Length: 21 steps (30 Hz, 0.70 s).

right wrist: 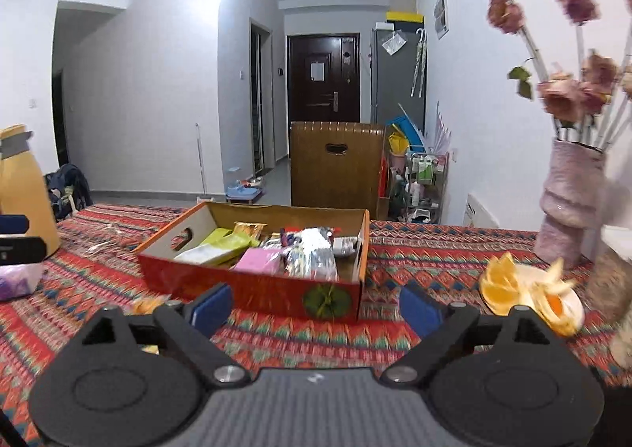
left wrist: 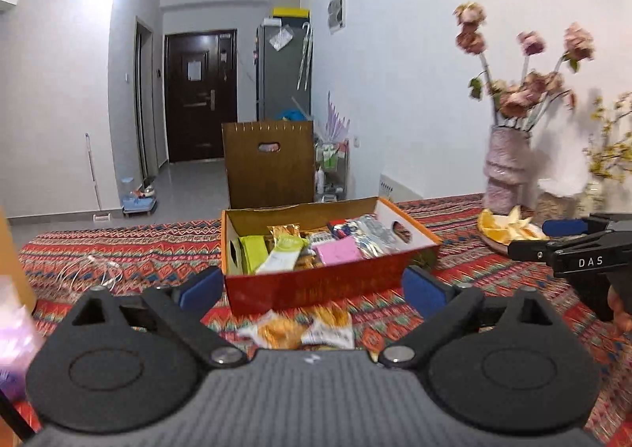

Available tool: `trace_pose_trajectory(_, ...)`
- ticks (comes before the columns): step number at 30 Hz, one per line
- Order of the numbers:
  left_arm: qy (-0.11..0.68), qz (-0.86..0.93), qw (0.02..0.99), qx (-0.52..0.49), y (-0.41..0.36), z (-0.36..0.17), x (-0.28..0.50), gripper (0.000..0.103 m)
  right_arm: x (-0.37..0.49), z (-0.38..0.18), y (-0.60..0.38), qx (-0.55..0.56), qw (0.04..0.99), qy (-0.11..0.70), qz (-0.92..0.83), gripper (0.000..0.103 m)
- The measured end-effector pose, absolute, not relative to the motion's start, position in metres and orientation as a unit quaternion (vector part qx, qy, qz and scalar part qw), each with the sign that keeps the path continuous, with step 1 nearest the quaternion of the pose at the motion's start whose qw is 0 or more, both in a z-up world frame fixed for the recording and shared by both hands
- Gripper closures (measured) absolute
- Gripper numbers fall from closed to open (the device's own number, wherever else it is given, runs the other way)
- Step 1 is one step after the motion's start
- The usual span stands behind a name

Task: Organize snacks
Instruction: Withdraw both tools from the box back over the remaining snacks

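Both tools wide, nothing between the pads on either.

Left tool: jaws spread, aimed slightly down across the desk. Nearest thing is a pair of loose snack packets, orange and white wrappers, at 6 o'clock just below the pads, lying on the patterned cloth just in front of the snack box. These look like the stragglers left to sort. Beyond the pads, the box at 12 o'clock: orange-red cardboard tray, open top, already packed with bars and pouches (green, pink, foil). Open top is why it works as the collection bin; I can drop in from above.

Right tool: also wide and empty, facing the box's near right corner at 12 o'clock. A bit of orange wrapper shows at 9 o'clock beside the left pad, blurred, probably one of the same loose packets. Plate of cut orange at 3 o'clock, clear of the box; not a snack to sort, I'd leave it. The pink vase of dried flowers at 2 o'clock stands tall near the plate, so I'd keep right-side swings low.

My read: mostly done. Next is picking up the loose packets, left tool is closer.
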State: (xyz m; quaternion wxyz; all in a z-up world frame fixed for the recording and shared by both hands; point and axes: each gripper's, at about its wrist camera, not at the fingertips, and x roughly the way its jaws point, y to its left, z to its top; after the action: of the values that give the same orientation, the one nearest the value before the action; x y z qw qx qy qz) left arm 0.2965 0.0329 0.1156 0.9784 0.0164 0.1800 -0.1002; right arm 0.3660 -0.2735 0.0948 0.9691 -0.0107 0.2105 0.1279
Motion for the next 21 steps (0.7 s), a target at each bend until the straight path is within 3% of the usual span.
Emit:
trace_pose_trajectory(11,0.203,-0.049,0.978,-0.025,0.056,0.068,0.149,0.0,0.199,0.056,-0.272,-0.027,0.97,0.201,0.137,0.011)
trace_pose_trajectory(16,0.218,-0.037,0.974,-0.049,0.068,0.053,0.115,0.0,0.154,0.034,-0.269,-0.086,0.969,0.203,0.108,0.011)
trace_pose_trajectory(21,0.219,-0.042,0.974,-0.048,0.07,0.044,0.095,0.0,0.13,0.015,-0.268,-0.068,0.965,0.238,0.09,0.011)
